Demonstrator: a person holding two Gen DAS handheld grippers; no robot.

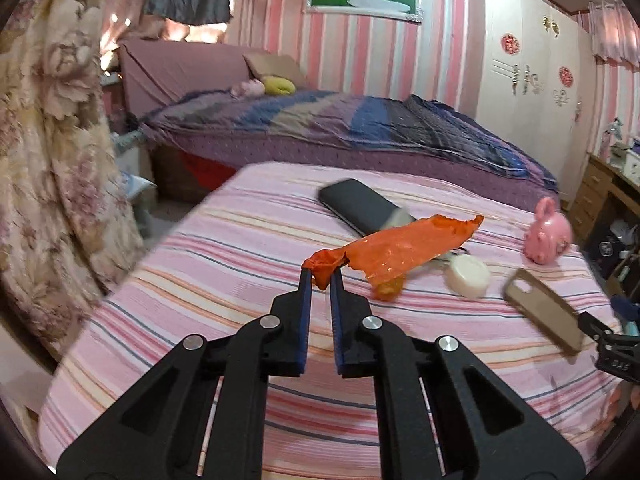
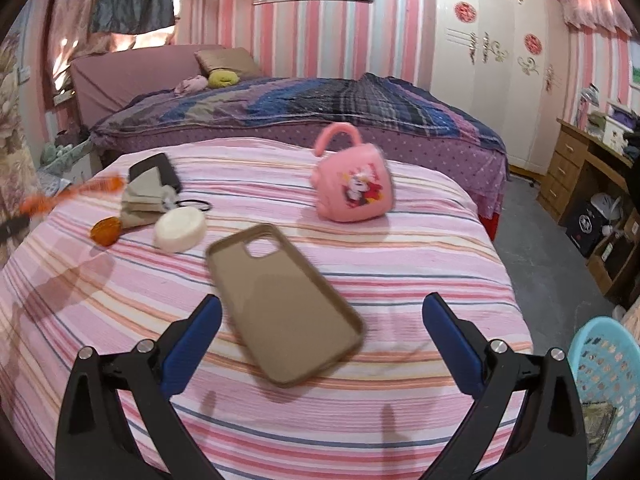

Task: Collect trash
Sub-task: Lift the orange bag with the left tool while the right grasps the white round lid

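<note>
My left gripper (image 1: pixel 321 272) is shut on one end of an orange plastic wrapper (image 1: pixel 404 246) and holds it above the pink striped table cover (image 1: pixel 200 280). The wrapper also shows at the far left of the right wrist view (image 2: pixel 68 196). My right gripper (image 2: pixel 320 312) is open, its blue pads on either side of a tan phone case (image 2: pixel 280 304) that looks blurred and just above the cover. The case also shows in the left wrist view (image 1: pixel 544 312). A light blue mesh basket (image 2: pixel 604 368) stands low at the right, with something dark inside.
On the cover lie a pink mug with a cartoon mouse (image 2: pixel 354 184), a round white tub (image 2: pixel 180 230), an orange lump (image 2: pixel 106 232), a black wallet-like case (image 1: pixel 360 206), crumpled grey paper (image 2: pixel 146 200) and a black hair tie (image 2: pixel 196 204). A bed (image 1: pixel 340 128) stands behind.
</note>
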